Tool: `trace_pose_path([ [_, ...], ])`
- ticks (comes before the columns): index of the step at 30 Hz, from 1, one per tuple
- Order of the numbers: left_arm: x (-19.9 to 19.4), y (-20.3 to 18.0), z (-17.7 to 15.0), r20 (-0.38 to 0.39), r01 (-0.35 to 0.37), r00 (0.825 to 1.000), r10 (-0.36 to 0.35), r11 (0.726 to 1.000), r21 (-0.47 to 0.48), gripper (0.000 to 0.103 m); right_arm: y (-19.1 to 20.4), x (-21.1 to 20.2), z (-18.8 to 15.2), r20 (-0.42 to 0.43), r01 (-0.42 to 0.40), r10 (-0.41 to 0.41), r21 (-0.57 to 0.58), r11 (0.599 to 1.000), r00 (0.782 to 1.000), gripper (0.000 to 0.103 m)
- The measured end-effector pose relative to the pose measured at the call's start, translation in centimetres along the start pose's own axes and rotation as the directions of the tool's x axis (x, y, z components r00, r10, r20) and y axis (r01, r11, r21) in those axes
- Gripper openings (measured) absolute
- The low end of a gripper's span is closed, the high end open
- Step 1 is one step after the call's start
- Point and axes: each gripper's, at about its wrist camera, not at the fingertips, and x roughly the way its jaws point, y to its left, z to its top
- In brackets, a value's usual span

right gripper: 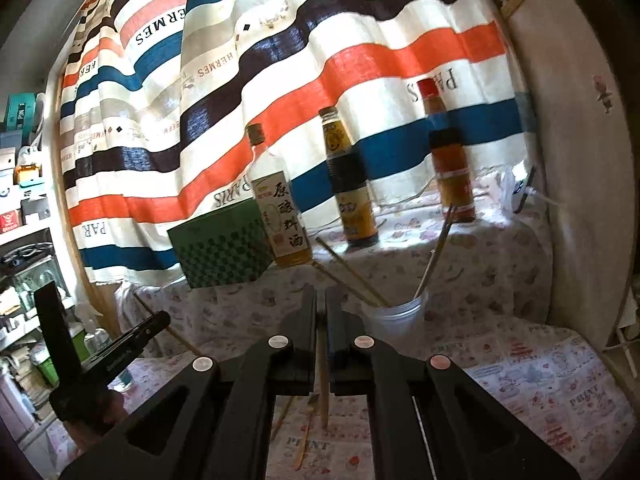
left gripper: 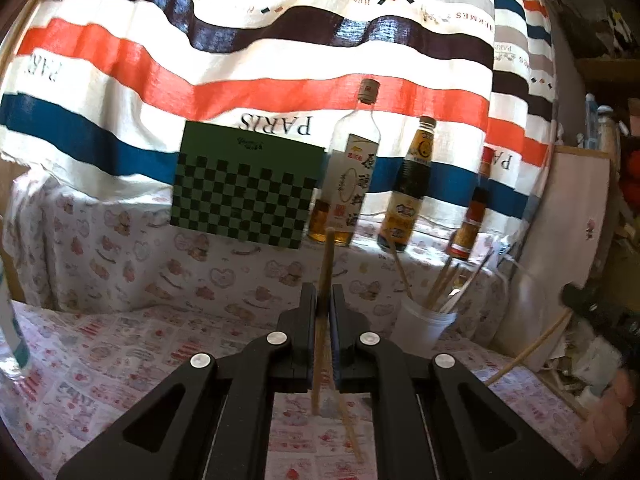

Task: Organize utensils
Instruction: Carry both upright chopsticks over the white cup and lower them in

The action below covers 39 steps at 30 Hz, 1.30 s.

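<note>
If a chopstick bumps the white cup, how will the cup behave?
The white cup looks like thin plastic, so it is probably light and may slide. The long chopsticks inside it lean outward above its rim, so it could tip toward them.

A home corner: striped curtain [left gripper: 248, 60] at 12 o'clock, sauce bottles [left gripper: 408, 188] on a ledge with printed cloth [left gripper: 120, 344], cluttered shelves [right gripper: 24, 208] at 9 o'clock in the right view.

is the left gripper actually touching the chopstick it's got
Touching. The left wrist view shows the left gripper with both fingers pressed against the chopstick, no gap on either side.
</note>
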Motion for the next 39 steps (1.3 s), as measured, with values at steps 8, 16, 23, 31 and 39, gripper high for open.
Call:
trace_pose_path([
  [8,1.3,-0.4,-0.6,-0.071,0.024,0.997,-0.024,1.000,0.000,0.007,-0.1,3.5,-1.0,-0.171,-0.043,0.043,0.001,0.999,0.984,0.005],
  [16,4.4,-0.6,-2.7,-0.180,-0.045,0.982,0.053,0.998,0.045,0.006,1.5,7.9,-4.0,-0.328,0.046,-0.083,-0.119,0.992,0.941,0.006],
  [23,4.0,-0.5,-2.6,-0.164,-0.041,0.985,0.047,0.998,0.038,0.006,1.6,7.8,-4.6,-0.300,0.062,-0.097,-0.124,0.990,0.949,0.007],
  [31,1.5,-1.2,-0.4,-0.045,-0.011,0.999,0.013,0.999,0.036,0.006,0.8,6.4,-3.2,-0.245,0.077,-0.096,-0.085,0.993,0.965,0.007],
  [39,3.7,-5.2,4.3,-0.031,0.053,0.998,-0.051,0.997,0.060,0.006,-0.9,5.5,2.7,-0.169,0.138,-0.147,-0.063,0.988,0.975,0.007],
])
